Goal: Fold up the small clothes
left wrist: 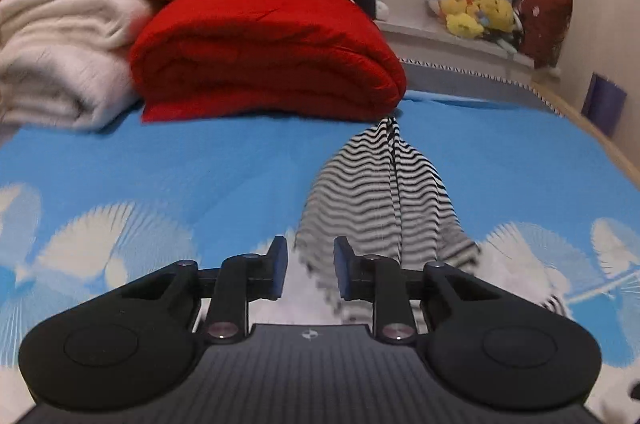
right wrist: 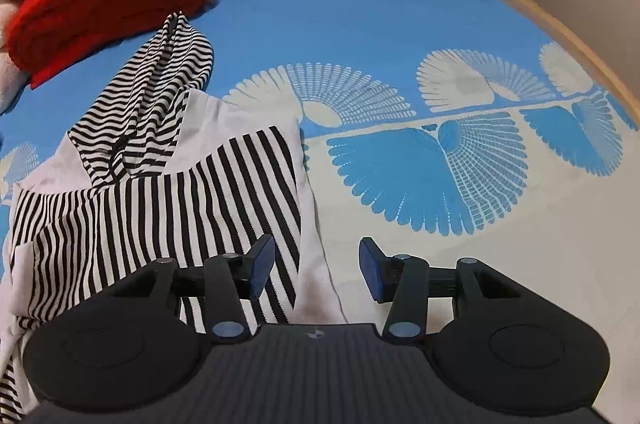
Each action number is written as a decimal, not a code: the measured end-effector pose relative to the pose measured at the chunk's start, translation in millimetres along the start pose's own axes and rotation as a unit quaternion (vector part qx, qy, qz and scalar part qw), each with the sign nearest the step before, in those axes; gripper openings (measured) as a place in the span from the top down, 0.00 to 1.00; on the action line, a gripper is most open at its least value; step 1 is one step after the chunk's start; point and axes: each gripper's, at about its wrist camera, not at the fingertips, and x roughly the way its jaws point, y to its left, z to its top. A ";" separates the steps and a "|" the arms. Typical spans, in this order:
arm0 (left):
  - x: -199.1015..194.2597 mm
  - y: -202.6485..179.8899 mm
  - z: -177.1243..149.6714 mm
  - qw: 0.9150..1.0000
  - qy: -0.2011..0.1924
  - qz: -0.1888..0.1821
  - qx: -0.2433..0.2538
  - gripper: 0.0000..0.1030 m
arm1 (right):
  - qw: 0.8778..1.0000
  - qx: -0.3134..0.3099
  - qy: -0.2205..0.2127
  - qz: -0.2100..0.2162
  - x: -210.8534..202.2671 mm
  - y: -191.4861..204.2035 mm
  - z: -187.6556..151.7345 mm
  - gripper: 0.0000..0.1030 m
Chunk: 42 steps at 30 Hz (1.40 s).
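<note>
Between my right hand-held gripper point(right wrist: 316, 270)'s spread blue pads point(right wrist: 262, 266) lies the white edge of the striped garment point(right wrist: 160, 208), untouched, flat on the blue bed sheet point(right wrist: 400, 24). My left hand-held gripper point(left wrist: 310, 272) stands narrowly parted, pinching nothing, above the garment's wavy-striped sleeve point(left wrist: 384, 184). Only a small round emblem marks each gripper body; I read no writing. Folded red quilt point(left wrist: 264, 60) sits beyond.

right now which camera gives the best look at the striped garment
The right wrist view. There the striped garment lies spread on the blue bedsheet, sharp, with its white panels and a bunched sleeve visible. The left wrist view shows only a blurred striped part, partly hidden behind the left tongs.
</note>
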 end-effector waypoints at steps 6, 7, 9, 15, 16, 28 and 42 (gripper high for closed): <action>79.0 -7.2 48.3 0.999 0.039 0.000 0.000 0.78 | 1.000 0.003 0.007 0.001 8.8 2.0 3.9 0.53; 90.4 -6.8 53.1 0.999 0.042 -0.004 -0.005 0.78 | 1.000 0.004 0.008 0.002 9.9 2.8 4.2 0.53; 113.5 -6.9 62.2 0.999 0.044 -0.013 -0.007 0.78 | 1.000 0.005 0.009 0.004 10.7 3.7 4.4 0.53; 179.6 -7.4 82.5 0.998 0.057 -0.033 -0.019 0.77 | 1.000 -0.001 -0.001 0.007 5.3 3.8 5.7 0.53; 190.7 -6.1 84.2 0.997 0.066 -0.035 -0.028 0.76 | 1.000 -0.002 0.000 0.007 5.6 3.2 5.1 0.53; 290.5 -9.2 97.4 0.990 0.125 0.003 -0.068 0.47 | 1.000 -0.016 0.015 -0.008 19.4 -5.7 -5.4 0.53; 267.7 -37.4 106.6 0.994 0.086 -0.052 0.036 0.99 | 1.000 0.009 0.026 -0.012 23.4 -12.8 -8.5 0.53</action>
